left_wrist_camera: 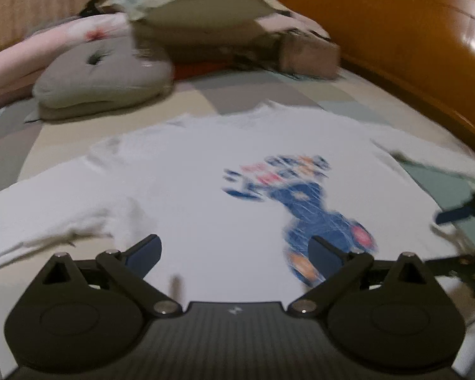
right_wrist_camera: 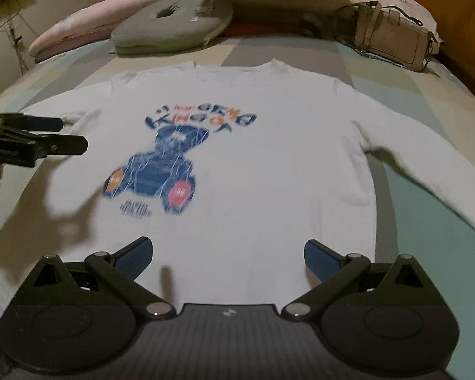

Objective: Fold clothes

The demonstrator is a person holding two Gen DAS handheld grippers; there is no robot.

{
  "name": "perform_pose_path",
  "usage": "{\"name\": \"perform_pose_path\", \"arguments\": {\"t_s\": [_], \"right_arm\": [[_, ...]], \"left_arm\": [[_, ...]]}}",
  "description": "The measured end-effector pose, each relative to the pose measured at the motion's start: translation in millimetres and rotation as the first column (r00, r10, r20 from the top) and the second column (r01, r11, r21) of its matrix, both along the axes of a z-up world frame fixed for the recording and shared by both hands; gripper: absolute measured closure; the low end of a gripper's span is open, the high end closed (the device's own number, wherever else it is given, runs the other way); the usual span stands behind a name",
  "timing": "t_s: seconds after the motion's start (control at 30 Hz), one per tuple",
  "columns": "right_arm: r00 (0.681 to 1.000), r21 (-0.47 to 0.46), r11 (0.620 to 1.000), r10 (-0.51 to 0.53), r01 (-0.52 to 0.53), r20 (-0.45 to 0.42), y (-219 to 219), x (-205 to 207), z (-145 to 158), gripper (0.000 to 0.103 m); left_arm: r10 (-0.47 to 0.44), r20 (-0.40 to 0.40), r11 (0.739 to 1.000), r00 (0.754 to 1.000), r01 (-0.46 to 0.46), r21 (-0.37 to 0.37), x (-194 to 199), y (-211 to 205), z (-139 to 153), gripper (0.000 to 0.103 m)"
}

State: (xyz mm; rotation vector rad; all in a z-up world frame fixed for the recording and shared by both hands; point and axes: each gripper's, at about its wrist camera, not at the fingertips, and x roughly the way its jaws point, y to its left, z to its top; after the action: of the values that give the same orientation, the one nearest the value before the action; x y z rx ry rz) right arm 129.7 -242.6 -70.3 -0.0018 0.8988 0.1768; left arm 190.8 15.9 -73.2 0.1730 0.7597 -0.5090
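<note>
- A white long-sleeved shirt [right_wrist_camera: 237, 158] lies flat on the bed [right_wrist_camera: 427, 237], front up, neckline toward the pillows and hem toward the two grippers.
- Its chest carries a blue print [right_wrist_camera: 161, 171] with an orange patch and a red patch; lettering arcs above it, too blurred to read properly.
- Both sleeves are spread outward, one running off to each side of the body of the shirt.
- The right gripper [right_wrist_camera: 226, 255] hovers over the lower part of the shirt, near the hem. Its two blue-padded fingers [right_wrist_camera: 133, 258] are spread wide with only white cloth showing between them; they hold nothing.
- The left gripper [left_wrist_camera: 234, 253] sits over the shirt's lower part too, fingers [left_wrist_camera: 144, 250] likewise parted and empty. The print lies just ahead of its right-hand finger.
- In the right wrist view the left gripper [right_wrist_camera: 60, 133] shows at the left edge, above the sleeve on that side; whether it touches the cloth I cannot tell.
- In the left wrist view the right gripper [left_wrist_camera: 459, 221] pokes in from the right edge, near the other sleeve.
- Beyond the neckline: a grey round cushion [right_wrist_camera: 171, 22], a pink floral pillow [right_wrist_camera: 88, 22], a larger pale pillow [left_wrist_camera: 190, 0] above them.
- A beige handbag [right_wrist_camera: 392, 38] with a chain strap rests on the bed to the right of the pillows, well apart from the shirt.
- A wooden headboard [left_wrist_camera: 395, 31] curves along the right side.
</note>
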Motion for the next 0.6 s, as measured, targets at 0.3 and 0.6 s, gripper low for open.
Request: {"name": "perform_pose_path", "arguments": {"t_s": [0.3, 0.6], "right_arm": [[0.999, -0.061, 0.998, 0.017, -0.019, -0.032, 0, -54, -22, 0.000], [0.999, -0.055, 0.998, 0.032, -0.032, 0.008, -7, -78, -26, 0.000]], "left_arm": [[0.110, -0.095, 0.990, 0.989, -0.101, 0.104, -81, 12, -34, 0.002], [0.083, -0.079, 0.988, 0.993, -0.071, 0.138, -114, -12, -11, 0.002]]}}
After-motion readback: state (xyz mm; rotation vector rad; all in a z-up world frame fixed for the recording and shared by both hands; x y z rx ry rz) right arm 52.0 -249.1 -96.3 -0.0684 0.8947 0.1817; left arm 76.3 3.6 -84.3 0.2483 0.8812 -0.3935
